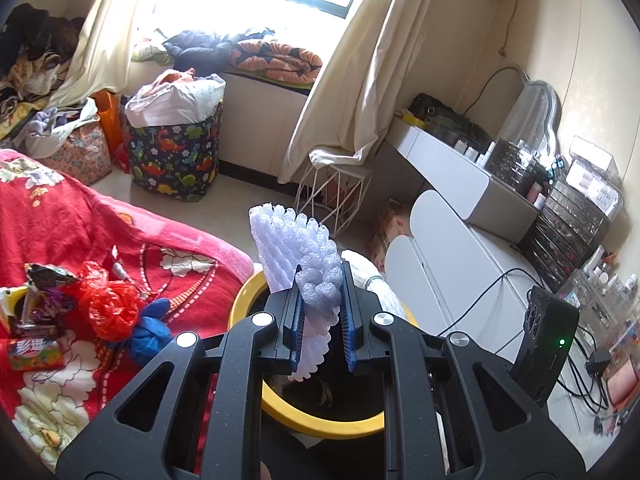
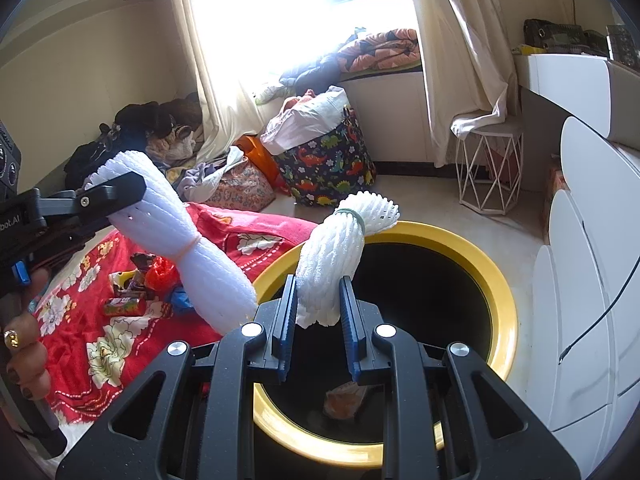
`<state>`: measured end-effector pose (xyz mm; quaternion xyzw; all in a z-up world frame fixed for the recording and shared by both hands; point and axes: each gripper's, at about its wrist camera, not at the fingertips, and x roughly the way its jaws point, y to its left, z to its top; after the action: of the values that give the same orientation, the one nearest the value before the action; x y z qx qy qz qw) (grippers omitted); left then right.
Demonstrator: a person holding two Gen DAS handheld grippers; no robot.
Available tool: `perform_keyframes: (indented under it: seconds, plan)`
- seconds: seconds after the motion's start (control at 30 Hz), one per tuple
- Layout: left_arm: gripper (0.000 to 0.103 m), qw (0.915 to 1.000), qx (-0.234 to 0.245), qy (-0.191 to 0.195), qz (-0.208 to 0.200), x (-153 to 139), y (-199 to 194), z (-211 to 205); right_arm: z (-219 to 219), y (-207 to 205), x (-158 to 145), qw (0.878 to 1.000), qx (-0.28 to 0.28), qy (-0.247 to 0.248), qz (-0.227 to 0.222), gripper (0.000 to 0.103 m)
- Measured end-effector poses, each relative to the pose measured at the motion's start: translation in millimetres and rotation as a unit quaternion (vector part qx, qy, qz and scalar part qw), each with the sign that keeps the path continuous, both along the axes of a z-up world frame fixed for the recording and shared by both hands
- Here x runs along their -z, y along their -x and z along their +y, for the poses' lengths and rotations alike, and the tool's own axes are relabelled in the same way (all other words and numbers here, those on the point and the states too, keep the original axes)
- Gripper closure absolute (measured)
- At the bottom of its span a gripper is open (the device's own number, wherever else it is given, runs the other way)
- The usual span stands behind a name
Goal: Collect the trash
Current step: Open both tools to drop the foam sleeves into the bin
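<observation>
In the left wrist view my left gripper (image 1: pixel 322 276) is shut on a bundle of white foam netting (image 1: pixel 292 240) that sticks up and to the left of the blue pads. Under it lies the yellow rim of a black trash bin (image 1: pixel 320 420). In the right wrist view my right gripper (image 2: pixel 318 284) is shut on a second foam net bundle (image 2: pixel 340 248), tied with a green band, over the bin's yellow rim (image 2: pixel 496 280). The left gripper (image 2: pixel 120 196) shows there too, holding its foam net (image 2: pixel 192 256) beside the bin. Red plastic (image 1: pixel 108 312), a blue scrap (image 1: pixel 152 332) and a candy pack (image 1: pixel 34 354) lie on the red blanket (image 1: pixel 72 216).
An orange wrapper (image 2: pixel 344 400) lies at the bottom of the bin. A dinosaur-print hamper (image 1: pixel 176 156) and a white wire stool (image 1: pixel 332 196) stand on the floor beyond. White drawers (image 1: pixel 460 264) and a cluttered dressing table (image 1: pixel 540 184) line the right. A hand (image 2: pixel 24 344) grips the left tool.
</observation>
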<state>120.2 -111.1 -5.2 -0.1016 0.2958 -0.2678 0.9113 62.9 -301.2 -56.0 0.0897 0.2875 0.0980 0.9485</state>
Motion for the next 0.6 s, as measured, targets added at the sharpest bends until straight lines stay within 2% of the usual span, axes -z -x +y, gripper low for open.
perform_keyframes:
  seconds: [0.27,0.37,0.4,0.43,0.47,0.5,0.53,0.6]
  plan:
    - [0.092,0.9998,0.013,-0.012,0.01,10.2,-9.6,-15.7,-9.9,-3.6,9.5,1.0,0.018,-0.006,0.025,0.082]
    - [0.091,0.9997,0.019,-0.012,0.013,13.2,-13.5,-19.8,-16.3,-5.6,14.6,0.999,0.03,-0.02,0.039,0.076]
    - [0.087,0.9997,0.017,-0.01,0.012,13.5,-14.0,-20.4,-19.9,-5.9,16.1,0.998,0.035,-0.027,0.042,0.073]
    - [0.07,0.9997,0.019,-0.005,0.014,14.0,-15.0,-20.4,-23.7,-6.2,17.6,0.998,0.043,-0.034,0.044,0.067]
    - [0.058,0.9997,0.017,-0.002,0.015,14.3,-15.2,-20.0,-27.1,-6.9,18.6,0.997,0.048,-0.035,0.045,0.063]
    - [0.038,0.9998,0.012,0.001,0.015,14.8,-15.3,-18.7,-29.8,-6.6,19.4,0.997,0.056,-0.035,0.045,0.061]
    - [0.028,0.9998,0.01,0.003,0.015,15.5,-15.4,-17.5,-32.2,-6.5,20.0,0.996,0.061,-0.036,0.045,0.058]
    - [0.025,0.9998,0.007,0.006,0.016,16.1,-14.9,-15.5,-35.4,-6.2,20.8,0.996,0.069,-0.039,0.045,0.053]
